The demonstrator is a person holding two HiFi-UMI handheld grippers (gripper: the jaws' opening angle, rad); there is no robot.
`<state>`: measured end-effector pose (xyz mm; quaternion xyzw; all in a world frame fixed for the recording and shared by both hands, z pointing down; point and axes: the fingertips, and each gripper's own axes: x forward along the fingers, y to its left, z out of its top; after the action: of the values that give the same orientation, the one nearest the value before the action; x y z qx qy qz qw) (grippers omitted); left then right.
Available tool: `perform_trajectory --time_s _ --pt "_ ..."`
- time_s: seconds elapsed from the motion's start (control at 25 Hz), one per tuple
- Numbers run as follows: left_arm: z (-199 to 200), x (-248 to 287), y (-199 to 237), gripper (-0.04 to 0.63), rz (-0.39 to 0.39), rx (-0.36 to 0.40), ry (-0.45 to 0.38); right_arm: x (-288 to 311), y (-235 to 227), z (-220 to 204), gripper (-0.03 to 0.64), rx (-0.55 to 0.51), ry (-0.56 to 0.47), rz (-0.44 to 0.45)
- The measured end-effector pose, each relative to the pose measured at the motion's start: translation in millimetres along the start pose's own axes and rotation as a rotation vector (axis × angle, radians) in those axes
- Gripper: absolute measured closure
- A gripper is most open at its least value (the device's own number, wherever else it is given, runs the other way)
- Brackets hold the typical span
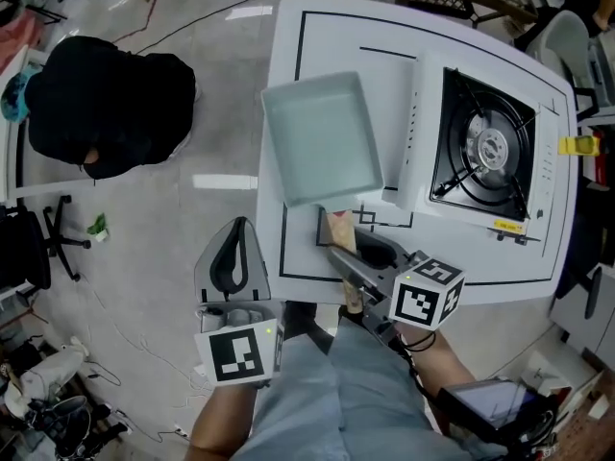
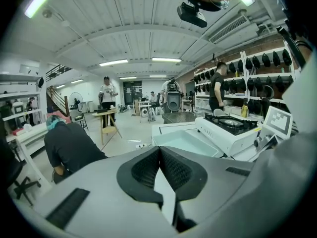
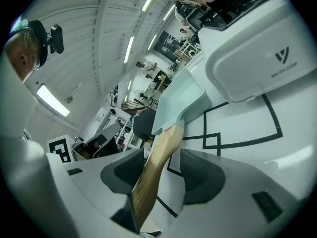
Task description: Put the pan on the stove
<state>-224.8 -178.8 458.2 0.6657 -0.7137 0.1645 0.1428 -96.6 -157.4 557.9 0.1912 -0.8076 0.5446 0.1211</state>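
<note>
Pan [image 1: 322,137]: square, pale teal, shallow, sitting flat on the white table [image 1: 298,46] just left of the stove [image 1: 485,147], not on it yet. Its wooden handle [image 3: 163,143] sticks out toward the person. Likely a rigid metal body with some weight at the far end, so it will probably want to tip nose-down when lifted by the handle alone. The coated surface looks smooth and slippery, and the rim is a poor place for these pads. The handle is the place to take it, fairly close to the pan body to cut the leverage (wood gives decent friction). Nothing fragile here, though a hard set-down on the burner grate [image 1: 480,152] could clatter.

Right gripper [image 1: 357,248]: jaws spread wide, with the handle running between them. In the right gripper view the handle lies against or very near one pad, with a clear gap to the other, so nothing is clamped. The pan body lies straight ahead of the jaws, and the stove is off to the right of it.

Left gripper [image 1: 235,257]: jaws closed together on nothing, held off the table's left edge, well apart from the pan.

Next move judged: close on the handle, lift level, carry right over the stove.
</note>
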Motion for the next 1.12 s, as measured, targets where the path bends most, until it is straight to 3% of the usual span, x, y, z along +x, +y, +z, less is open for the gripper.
perform_trajectory --time_s 0.68,0.96,1.12 --pt "3 -2 14 0.577 0.025 -0.015 -0.009 12 1 0 0.416 0.138 0.004 0.058" --pt "11 -10 14 0.577 0.028 -0.008 -0.022 11 3 1 0.465 0.31 -0.073 0.145" --pt "15 -16 15 0.577 0.033 -0.002 -0.029 10 4 1 0.477 0.347 -0.088 0.171"
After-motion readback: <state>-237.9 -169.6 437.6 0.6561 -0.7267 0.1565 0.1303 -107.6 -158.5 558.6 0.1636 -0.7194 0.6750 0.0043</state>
